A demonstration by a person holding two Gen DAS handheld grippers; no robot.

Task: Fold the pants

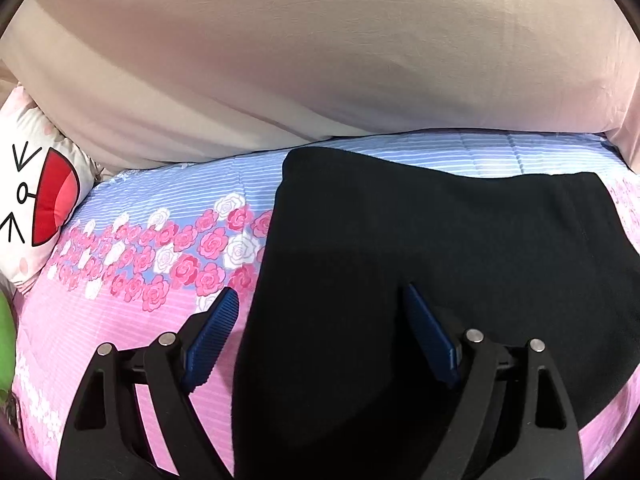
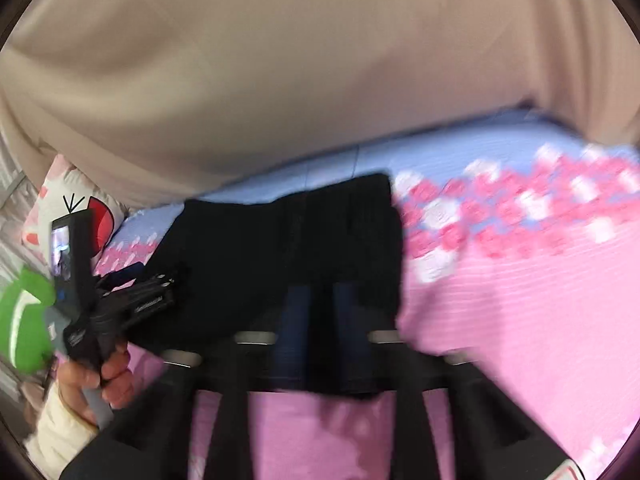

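Bedspread (image 1: 132,320) under black pants (image 1: 420,260)

Open bedspread (image 1: 132,320) fills the lower left of the left wrist view, with room there for tongs to pass. The black pants (image 1: 420,260) cover the centre and right. Across the whole top a beige drape (image 1: 320,60) hangs down to the bed and closes off that side. A cartoon-face pillow (image 1: 36,208) blocks the left edge. In the blurred right wrist view, the right half is bare pink bedspread (image 2: 520,300), while the left tongs (image 2: 160,284) and hand (image 2: 100,376) occupy the lower left.
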